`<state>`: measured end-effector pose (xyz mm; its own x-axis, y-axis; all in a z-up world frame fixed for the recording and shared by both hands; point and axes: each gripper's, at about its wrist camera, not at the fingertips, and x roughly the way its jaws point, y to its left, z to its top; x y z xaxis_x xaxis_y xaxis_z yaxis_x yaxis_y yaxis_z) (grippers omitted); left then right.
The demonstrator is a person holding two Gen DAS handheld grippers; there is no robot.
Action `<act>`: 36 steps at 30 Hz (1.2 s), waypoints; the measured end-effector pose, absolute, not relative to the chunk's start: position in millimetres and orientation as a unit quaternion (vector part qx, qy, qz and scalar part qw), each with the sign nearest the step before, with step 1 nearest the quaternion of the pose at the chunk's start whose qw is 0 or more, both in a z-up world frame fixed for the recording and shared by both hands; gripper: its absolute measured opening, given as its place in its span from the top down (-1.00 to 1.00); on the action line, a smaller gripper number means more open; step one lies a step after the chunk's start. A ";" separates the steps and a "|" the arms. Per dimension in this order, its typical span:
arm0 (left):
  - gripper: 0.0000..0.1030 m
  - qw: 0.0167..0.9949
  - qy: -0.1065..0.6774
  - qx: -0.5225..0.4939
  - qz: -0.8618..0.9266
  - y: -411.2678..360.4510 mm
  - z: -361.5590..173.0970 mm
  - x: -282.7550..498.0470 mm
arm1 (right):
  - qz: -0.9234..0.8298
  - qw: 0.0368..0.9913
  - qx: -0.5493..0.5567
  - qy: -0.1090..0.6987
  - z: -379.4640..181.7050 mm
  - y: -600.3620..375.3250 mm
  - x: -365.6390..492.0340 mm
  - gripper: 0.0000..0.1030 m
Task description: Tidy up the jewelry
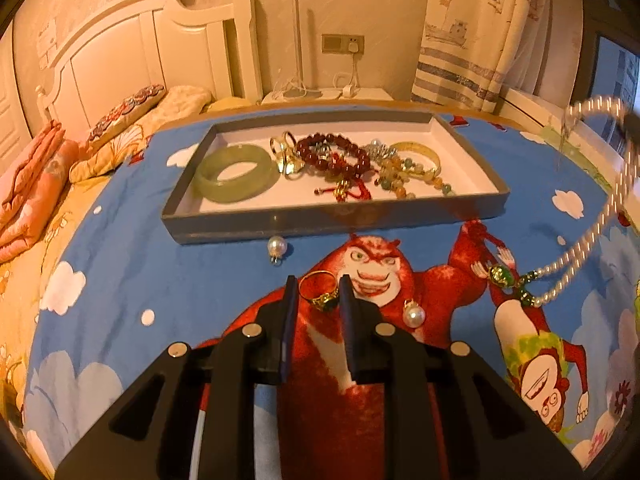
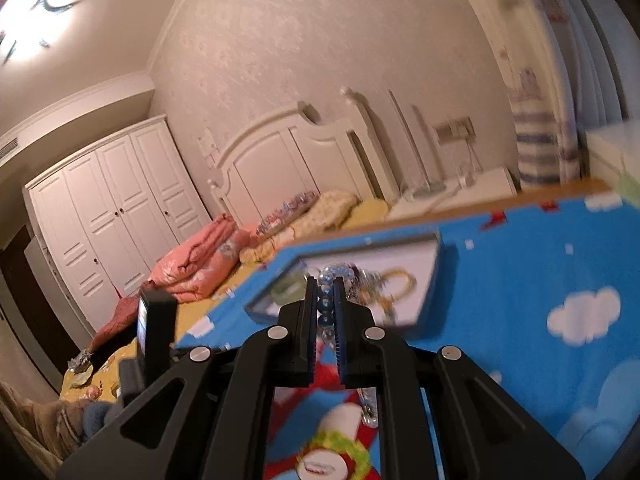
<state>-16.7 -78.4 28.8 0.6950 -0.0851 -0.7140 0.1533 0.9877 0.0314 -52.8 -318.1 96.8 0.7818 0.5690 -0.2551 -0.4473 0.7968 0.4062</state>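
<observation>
Surface: blue cartoon-print cloth (image 1: pixel 168 280) spread over a raised board beside a bed; called the desk below.
Tray (image 1: pixel 312 222): shallow grey box with white floor, at far side of desk; already holding a green jade bangle (image 1: pixel 236 174), gold rings (image 1: pixel 286 156), a dark red bead bracelet (image 1: pixel 334 156), a yellow bangle (image 1: pixel 420 152) and mixed beads, crowded toward centre and right.
Left gripper (image 1: pixel 319 292): narrowly parted, fingertips flanking a gold ring (image 1: pixel 318 290) with a green stone. Ring lifted or resting on cloth: cannot tell; pads appear close on either side, firm contact not confirmed.
Right gripper (image 2: pixel 325 300): clamped on a strand of pearl necklace (image 2: pixel 325 304), raised above the desk; in the left view the necklace (image 1: pixel 592 240) trailing down in a long loop to its green-and-gold pendant (image 1: pixel 502 276) low near the cloth.
Loose items: two pearl drops, one (image 1: pixel 277 247) just before the tray wall, one (image 1: pixel 413 316) just right of the left gripper.
Risk, ring: small, smooth band; likely to twist or pop out under an off-centre pinch, then roll across the cloth.
Risk, necklace: hanging loop liable to swing, drag the pendant, sweep the nearer pearl drop, or snag the tray wall on entry.
Risk, tray: crowded contents; tangling probable if the strand is dropped onto the beads.
</observation>
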 end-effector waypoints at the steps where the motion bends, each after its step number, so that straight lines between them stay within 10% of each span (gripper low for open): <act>1: 0.61 0.920 0.383 0.044 -0.066 -78.3 30.8 -16.3 | 0.274 0.931 0.159 0.180 103.4 -316.3 -51.6 0.80; 36: 0.61 0.922 0.373 0.073 -0.075 -89.2 61.6 70.1 | 0.259 0.950 0.091 0.153 175.2 -266.0 69.6 0.80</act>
<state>70.1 -89.2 61.6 0.7104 -0.0847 -0.6987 0.1936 0.9779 0.0783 69.6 -266.0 175.2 0.8196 0.5188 -0.2430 -0.4634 0.8498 0.2512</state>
